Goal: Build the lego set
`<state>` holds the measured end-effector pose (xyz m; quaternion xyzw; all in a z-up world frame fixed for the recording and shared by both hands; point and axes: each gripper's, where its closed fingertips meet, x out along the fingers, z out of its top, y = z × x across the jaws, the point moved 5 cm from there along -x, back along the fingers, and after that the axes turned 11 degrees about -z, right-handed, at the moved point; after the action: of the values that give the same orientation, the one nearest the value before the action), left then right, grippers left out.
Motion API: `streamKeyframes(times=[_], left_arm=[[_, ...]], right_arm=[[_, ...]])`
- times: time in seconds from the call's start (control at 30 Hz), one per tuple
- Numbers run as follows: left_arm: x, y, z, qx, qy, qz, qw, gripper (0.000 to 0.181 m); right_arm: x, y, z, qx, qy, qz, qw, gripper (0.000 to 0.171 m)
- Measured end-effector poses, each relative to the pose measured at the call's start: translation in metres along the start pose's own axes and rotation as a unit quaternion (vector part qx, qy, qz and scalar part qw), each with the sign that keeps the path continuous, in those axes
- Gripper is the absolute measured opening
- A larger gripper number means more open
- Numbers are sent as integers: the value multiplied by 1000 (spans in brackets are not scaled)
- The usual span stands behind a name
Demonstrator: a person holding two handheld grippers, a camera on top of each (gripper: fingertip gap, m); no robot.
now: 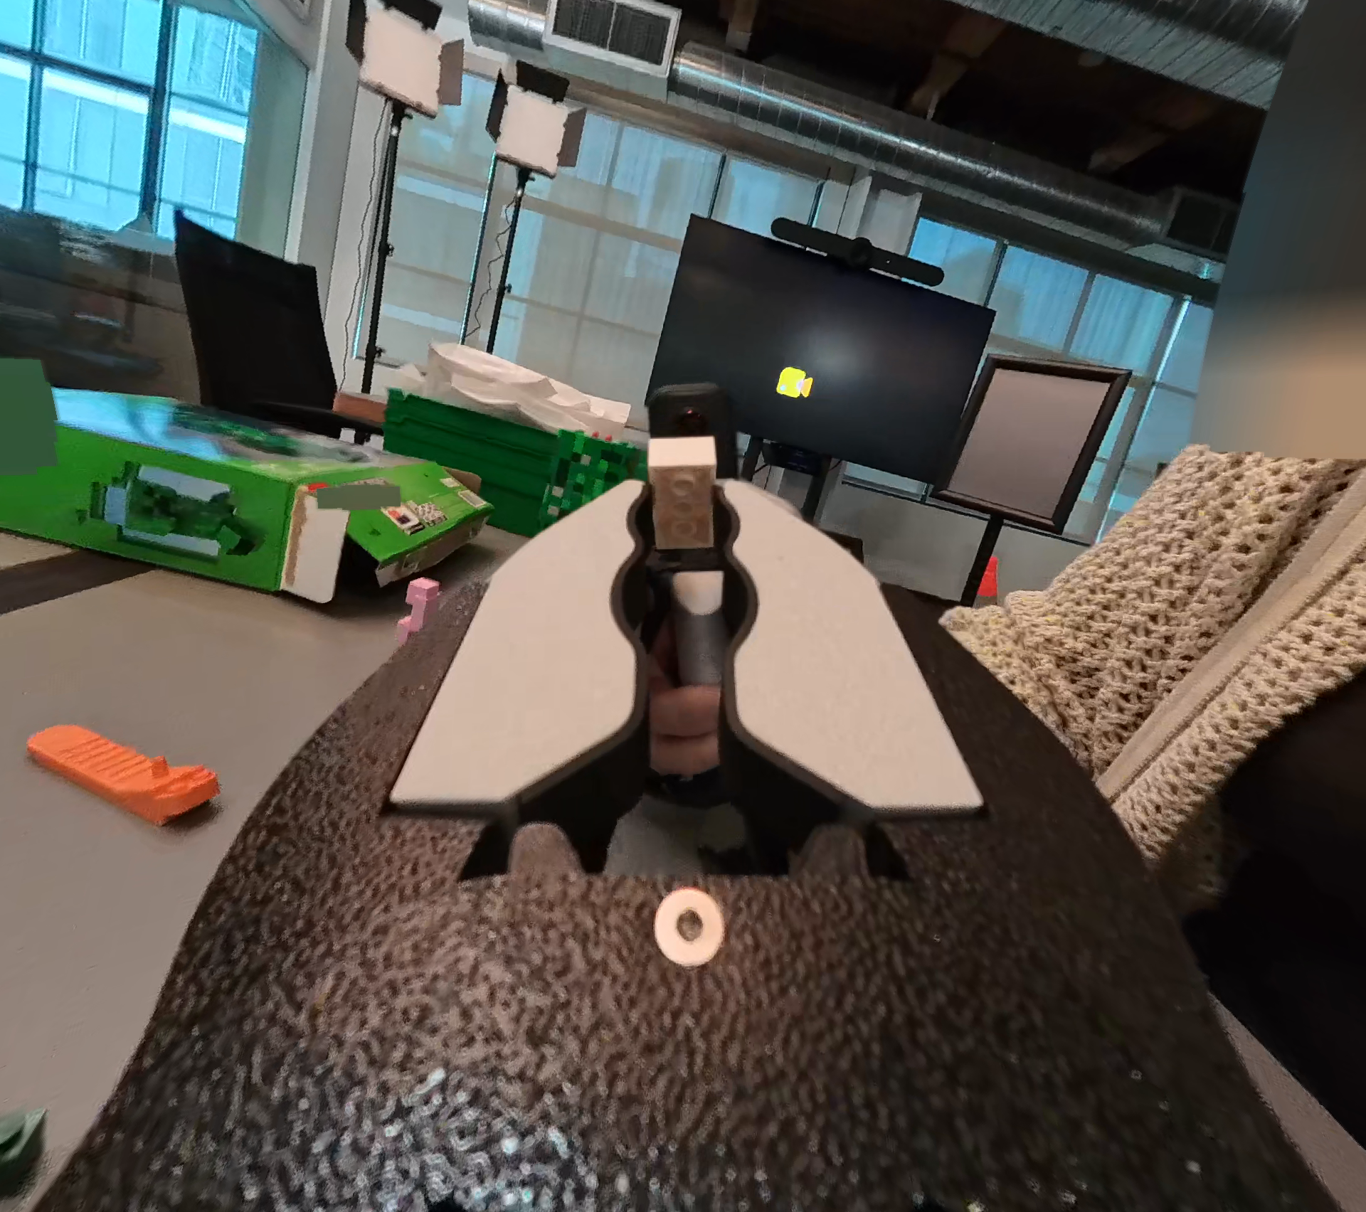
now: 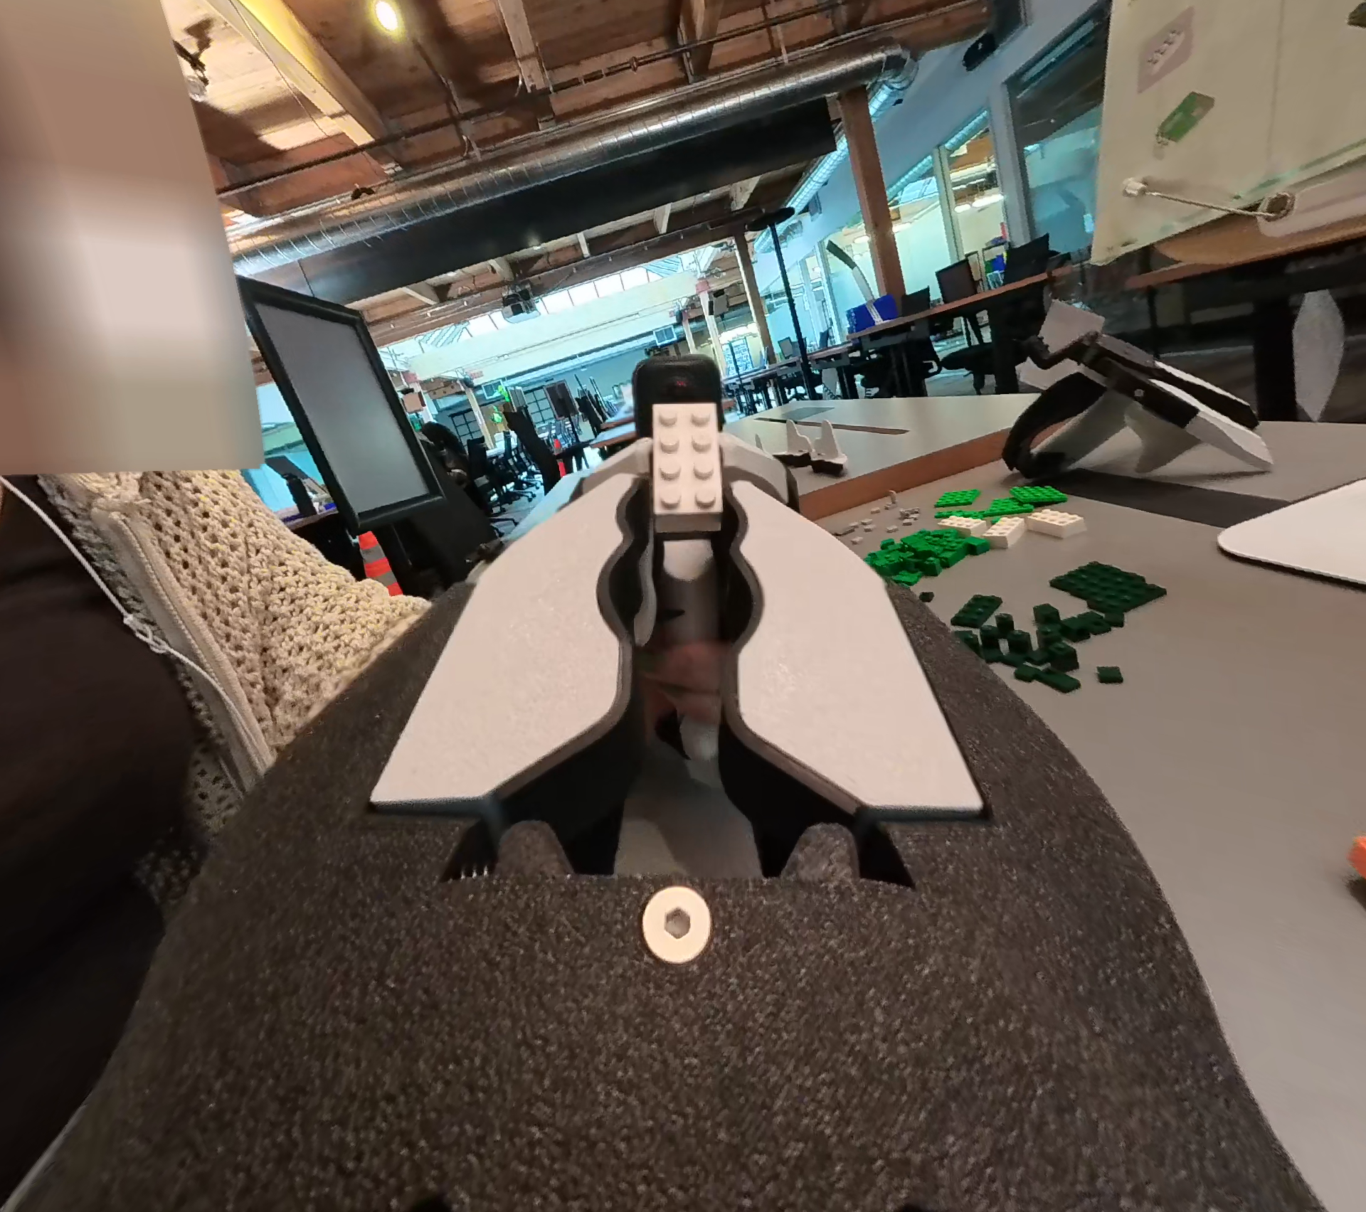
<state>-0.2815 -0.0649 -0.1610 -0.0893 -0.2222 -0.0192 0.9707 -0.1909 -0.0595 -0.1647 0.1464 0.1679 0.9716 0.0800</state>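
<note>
Both tools, left (image 1: 681,511) and right (image 2: 687,497), are clamping one white two-by-four brick (image 2: 687,474) by its sides: light, rigid, slippery plastic.

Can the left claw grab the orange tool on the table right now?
Probably not yet. The left claw is already shut on a white brick, so it has no free grip. The orange tool lies in the open on the table with nothing covering it.
</note>
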Motion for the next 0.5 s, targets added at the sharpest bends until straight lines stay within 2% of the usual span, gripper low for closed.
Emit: streamKeyframes(times=[0.07, 0.13, 0.3, 0.5], left_arm=[[-3, 4, -2, -13, 15, 9, 1000, 15], [-7, 7, -4, -24, 42, 10, 999, 14], [-10, 6, -13, -35, 121, -3, 992, 15], [-10, 9, -17, -79, 96, -12, 992, 15]], right_arm=[[-1, -2, -1, -8, 18, -2, 1000, 29], [-3, -4, -4, -21, 59, -5, 998, 31], [-9, -9, -16, -98, 151, -29, 983, 17], [-10, -11, -18, -89, 160, -29, 983, 16]])
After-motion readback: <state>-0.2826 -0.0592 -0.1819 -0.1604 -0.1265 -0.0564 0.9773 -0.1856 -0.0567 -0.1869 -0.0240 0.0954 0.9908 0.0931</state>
